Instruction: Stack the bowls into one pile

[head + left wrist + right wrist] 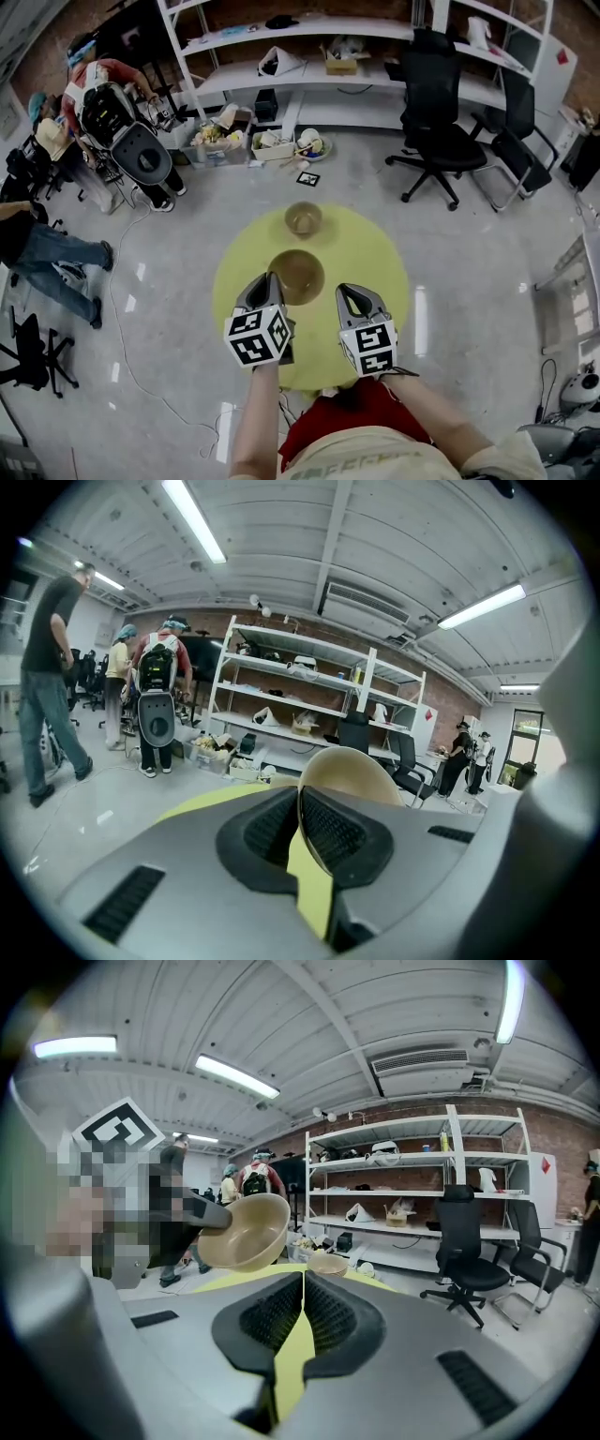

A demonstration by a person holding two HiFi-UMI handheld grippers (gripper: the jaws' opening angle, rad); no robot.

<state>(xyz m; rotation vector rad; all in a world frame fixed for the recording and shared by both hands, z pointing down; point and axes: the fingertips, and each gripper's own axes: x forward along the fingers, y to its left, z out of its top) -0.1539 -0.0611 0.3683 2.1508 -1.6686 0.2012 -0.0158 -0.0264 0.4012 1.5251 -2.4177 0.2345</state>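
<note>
A tan bowl (296, 276) hangs tilted above the round yellow table (375, 253), and my left gripper (273, 281) is shut on its near-left rim. In the left gripper view the bowl's rim (349, 772) runs down between the jaws of the left gripper (300, 806). A second tan bowl (303, 218) stands upright on the table's far side. My right gripper (352, 292) hovers to the right of the held bowl, shut with nothing in it. The right gripper view shows the right gripper (302, 1283), the held bowl (246, 1232) up at the left and the far bowl (328, 1263) straight ahead.
Black office chairs (441, 141) stand to the far right. White shelving (309, 75) runs along the back, with boxes of clutter (272, 142) and a marker tile (307, 177) on the floor before it. People (56, 253) stand and sit at the left.
</note>
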